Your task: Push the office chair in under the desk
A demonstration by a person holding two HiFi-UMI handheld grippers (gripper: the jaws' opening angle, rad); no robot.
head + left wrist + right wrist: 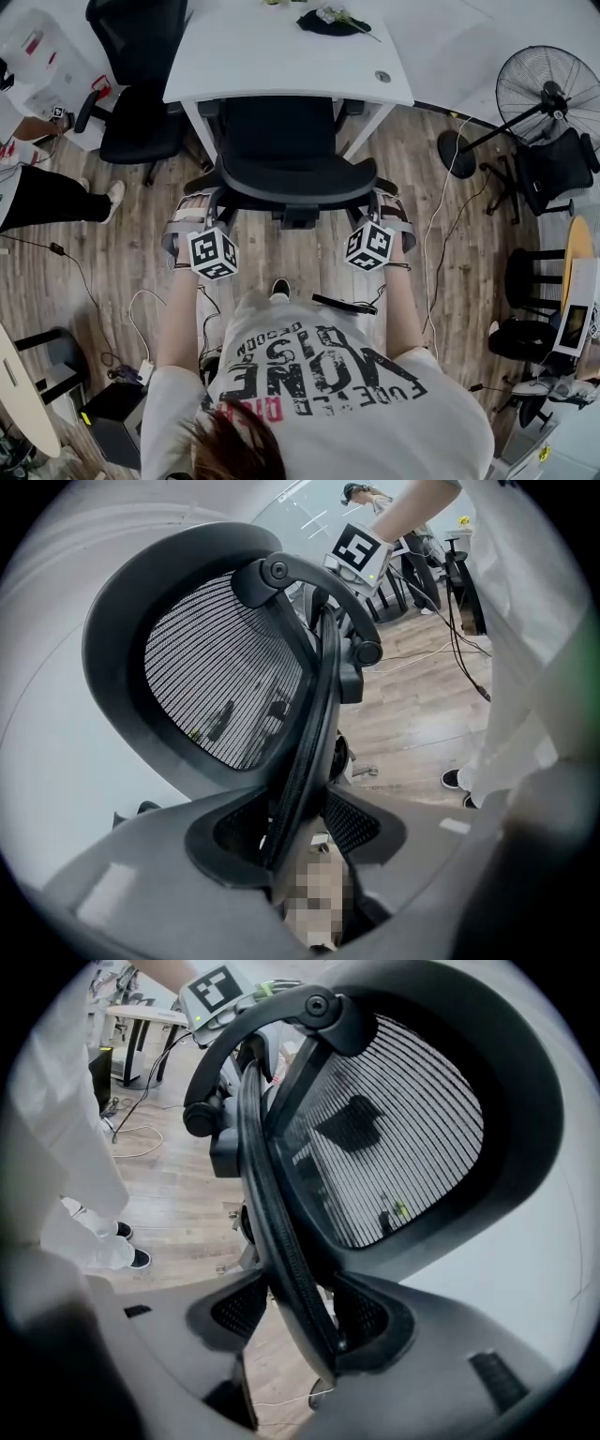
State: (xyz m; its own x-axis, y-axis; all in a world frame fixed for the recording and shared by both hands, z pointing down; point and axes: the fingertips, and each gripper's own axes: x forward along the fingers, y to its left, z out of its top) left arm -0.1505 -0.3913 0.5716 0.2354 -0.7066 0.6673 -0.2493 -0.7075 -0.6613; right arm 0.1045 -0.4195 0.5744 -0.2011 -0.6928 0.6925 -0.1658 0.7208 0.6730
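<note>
At the centre of the head view, the black mesh office chair [286, 155] has its seat reaching the near edge of the white desk [281, 56] at the top, while the left gripper [199, 208] and right gripper [384, 211] each clamp a side edge of its backrest [225, 677].

left bare forearm [178, 314] and right bare forearm [401, 305] both reach straight out in front, roughly parallel. the grey two-jaw left gripper with the black-and-white marker cube [194, 211] is clamped on the left edge of the black mesh office chair back [281, 155], rim pinched right between its jaws. the matching right gripper [384, 208] bites the opposite edge the same way, both about level
</note>
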